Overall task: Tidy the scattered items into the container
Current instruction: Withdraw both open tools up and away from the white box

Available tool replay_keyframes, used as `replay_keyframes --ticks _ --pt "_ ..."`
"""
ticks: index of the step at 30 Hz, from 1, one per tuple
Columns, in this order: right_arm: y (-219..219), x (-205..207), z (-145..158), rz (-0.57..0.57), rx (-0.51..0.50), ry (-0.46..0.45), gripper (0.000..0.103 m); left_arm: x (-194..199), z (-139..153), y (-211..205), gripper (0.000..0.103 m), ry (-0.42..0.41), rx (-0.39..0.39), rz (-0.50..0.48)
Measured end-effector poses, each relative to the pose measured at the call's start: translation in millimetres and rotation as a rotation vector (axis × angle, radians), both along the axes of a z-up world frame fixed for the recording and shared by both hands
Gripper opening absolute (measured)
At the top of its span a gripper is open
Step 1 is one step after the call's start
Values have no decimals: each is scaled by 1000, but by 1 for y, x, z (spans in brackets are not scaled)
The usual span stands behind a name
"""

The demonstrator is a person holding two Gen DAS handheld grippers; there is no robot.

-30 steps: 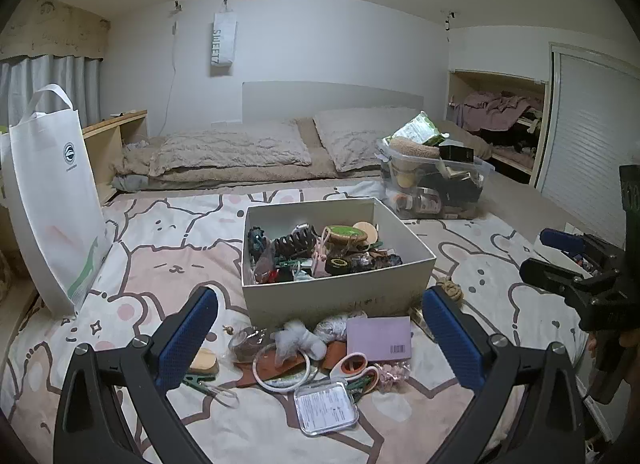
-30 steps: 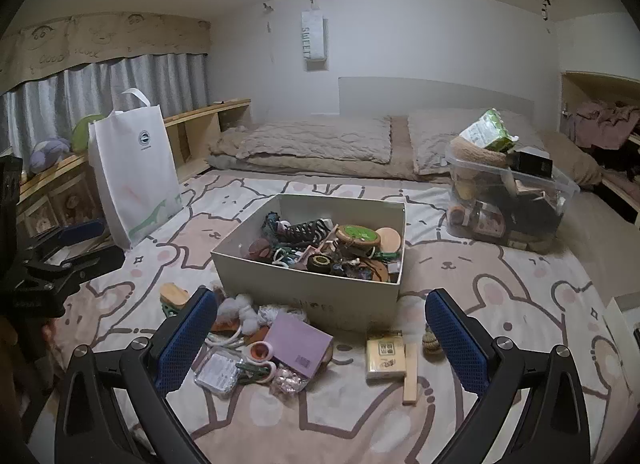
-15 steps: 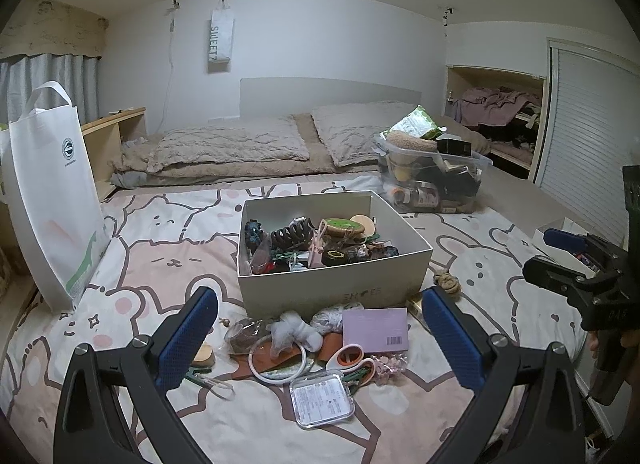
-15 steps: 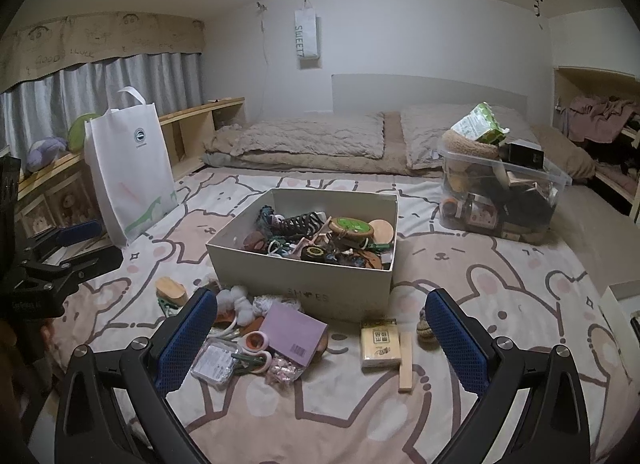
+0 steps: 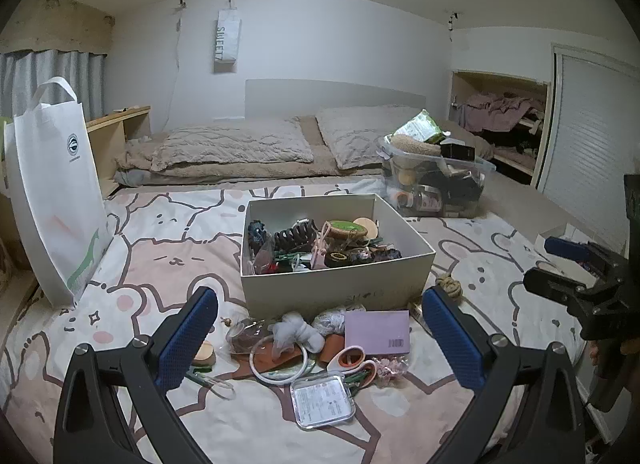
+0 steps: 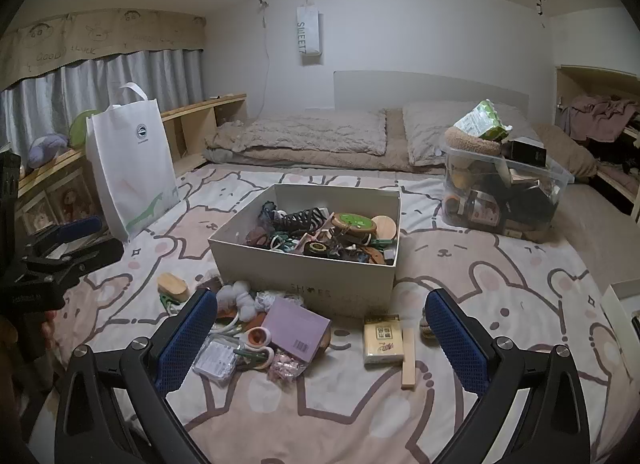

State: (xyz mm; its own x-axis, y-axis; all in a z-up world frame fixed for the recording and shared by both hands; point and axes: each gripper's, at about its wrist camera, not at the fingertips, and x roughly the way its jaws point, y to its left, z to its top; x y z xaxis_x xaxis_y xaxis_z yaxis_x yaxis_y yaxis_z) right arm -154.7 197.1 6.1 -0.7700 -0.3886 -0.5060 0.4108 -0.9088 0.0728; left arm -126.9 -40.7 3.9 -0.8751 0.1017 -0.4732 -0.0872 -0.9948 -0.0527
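A white cardboard box holding several small items sits mid-bed. In front of it lies a scattered pile: a lilac card, a clear plastic case, a white ring, orange scissors, a grey pompom, a wooden brush. A yellow packet, a wooden stick and a rope knot lie to the right. My left gripper and right gripper are open, empty, hovering short of the pile.
A white tote bag stands at the left. A clear plastic bin full of things sits at the back right, pillows behind. The bedspread has bare room to the right. A hand grips the left tool.
Both grippers have pulled back and risen slightly; the box and pile look a little farther. Nothing was picked up or released.
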Motion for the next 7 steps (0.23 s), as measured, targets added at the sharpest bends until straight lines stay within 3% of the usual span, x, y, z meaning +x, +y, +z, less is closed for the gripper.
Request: replay_keyframes --ticks 7 --pt "1 -1 -1 -2 -2 -2 103 -1 -1 1 103 -11 -7 -3"
